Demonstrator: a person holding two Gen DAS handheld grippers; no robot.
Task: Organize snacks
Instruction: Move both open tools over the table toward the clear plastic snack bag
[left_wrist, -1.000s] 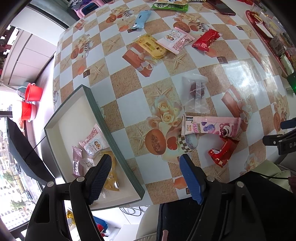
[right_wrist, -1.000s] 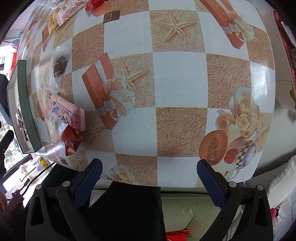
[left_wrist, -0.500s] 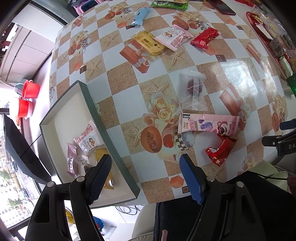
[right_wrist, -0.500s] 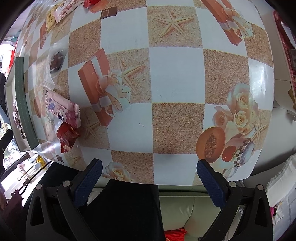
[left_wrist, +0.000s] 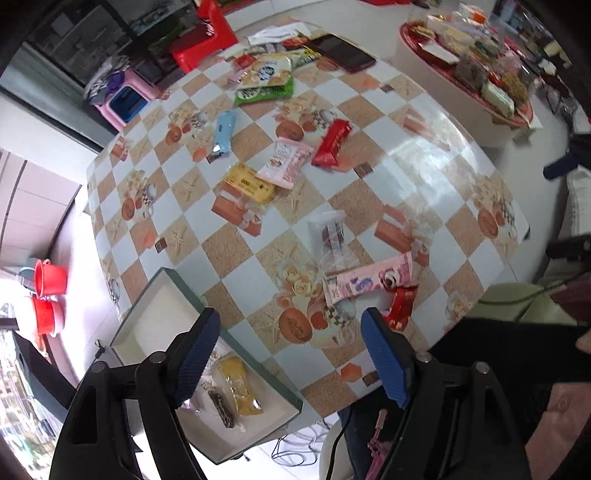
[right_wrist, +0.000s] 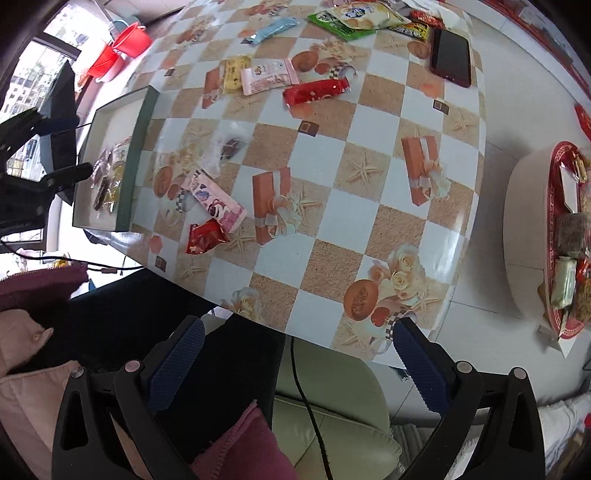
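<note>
At the near-left corner of the table (left_wrist: 436, 173), the green-rimmed box (left_wrist: 255, 363) overhangs the edge a little; its near corner sticks out past the tablecloth. Left gripper (left_wrist: 291, 350) hovers above that spot, jaws wide apart, nothing between them; its left pad sits over the box interior, right pad over the table near the near edge. Inside the box: a yellow packet (left_wrist: 239, 386), a dark bar (left_wrist: 221, 403), both at the near end; far end of the box is bare white floor.

Right gripper (right_wrist: 295, 363) hangs off the near edge of the table, jaws wide apart and holding nothing, over the person's lap and a pale cushion.

Nearest loose snacks: small red packet (left_wrist: 400, 306) close to the near edge, touching the long pink bar (left_wrist: 369, 280) just beyond it. Clear wrapper with a dark sweet (left_wrist: 330, 236) lies just beyond the pink bar. Mid-table cluster: yellow pack (left_wrist: 251, 183) touching a pink pack (left_wrist: 284, 166), red bar (left_wrist: 332, 142) beside it. Further out: blue bar (left_wrist: 224, 131), green biscuit bag (left_wrist: 266, 79), dark phone (left_wrist: 341, 51) near the far edge.

Right half of the table is bare checkered cloth from the red bar to the right edge. A round red tray (right_wrist: 554, 236) of sweets sits on a separate surface, apart from the table to the right.
</note>
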